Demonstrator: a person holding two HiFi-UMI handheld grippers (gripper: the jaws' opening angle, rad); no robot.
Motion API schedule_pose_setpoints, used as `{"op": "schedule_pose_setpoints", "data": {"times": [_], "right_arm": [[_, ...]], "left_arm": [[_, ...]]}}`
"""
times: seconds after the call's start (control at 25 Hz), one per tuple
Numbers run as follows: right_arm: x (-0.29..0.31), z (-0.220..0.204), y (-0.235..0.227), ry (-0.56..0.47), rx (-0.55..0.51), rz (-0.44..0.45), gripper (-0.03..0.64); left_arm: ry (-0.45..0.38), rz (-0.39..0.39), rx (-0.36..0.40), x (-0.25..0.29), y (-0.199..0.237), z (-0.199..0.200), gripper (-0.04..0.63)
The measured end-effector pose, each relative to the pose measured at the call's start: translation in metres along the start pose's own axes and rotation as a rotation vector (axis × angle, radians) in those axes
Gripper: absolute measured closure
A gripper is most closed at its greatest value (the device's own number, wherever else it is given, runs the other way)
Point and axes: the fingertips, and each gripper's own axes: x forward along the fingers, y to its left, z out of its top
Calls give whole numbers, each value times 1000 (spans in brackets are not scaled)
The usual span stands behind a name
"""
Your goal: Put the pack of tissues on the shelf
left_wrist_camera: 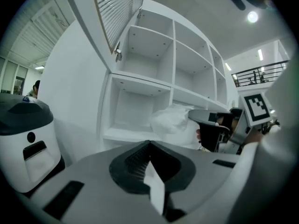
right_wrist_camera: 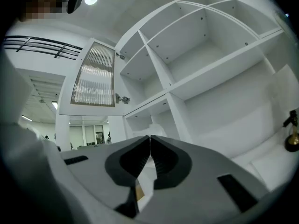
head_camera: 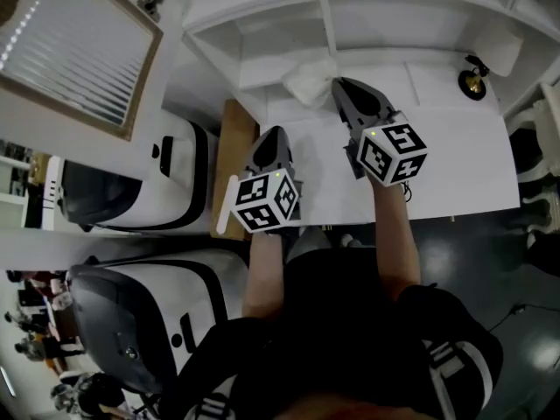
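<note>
Got pack of tissues (head_camera: 308,81) at front lip of white shelf unit (left_wrist_camera: 125,135), lower row, at foot of upright divider (head_camera: 327,20), mostly to its left. Half in the bay, not pushed home. Can't tell if resting on the board or hanging from the grip.

Holding right gripper (head_camera: 336,84) w/ jaws closed, tips right at pack's near end. Reads as nipping a fold of wrapper, nothing thicker in there. Holding left gripper (head_camera: 273,135) closed too, empty, back over white counter (head_camera: 455,169), short of pack, not touching.

Handling, best guess:
- Treat as light, soft, film-wrapped. Looks rumpled, so expect more crumpling under squeeze.
- Expect sag/swing from an end pinch, zero stiffness.
- Assume slick film. Could slide out of a thin-fold grip.
- Not fragile, so no harm from a drop, just a redo.

Better hold imo: open wide, take across the body mid-length, squeeze tissue not film. Else grab the end seam, prob. doubled film there. To seat deeper, prob. enough to shove near face low w/ closed tips, avoiding tip-over at the lip. Keep clear of divider.
</note>
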Motion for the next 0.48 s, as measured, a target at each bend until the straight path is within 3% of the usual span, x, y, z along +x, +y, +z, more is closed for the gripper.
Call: {"op": "schedule_pose_setpoints", "data": {"times": [0.24,0.36,0.44,0.48], "right_arm": [[40,-9,9,27,-10,8,594],[100,0,-9,19,-85,-65,592],[120,-26,-14,139,-116,-76,518],[112,-45,-8,211,-129,-54,434]], "left_arm": [[41,70,-35,-25,29,-22,584],[23,98,-32,-34,38,-17,585],[7,107,-28,-43,43,-12,584],[5,105,-21,-49,44,-12,585]]}}
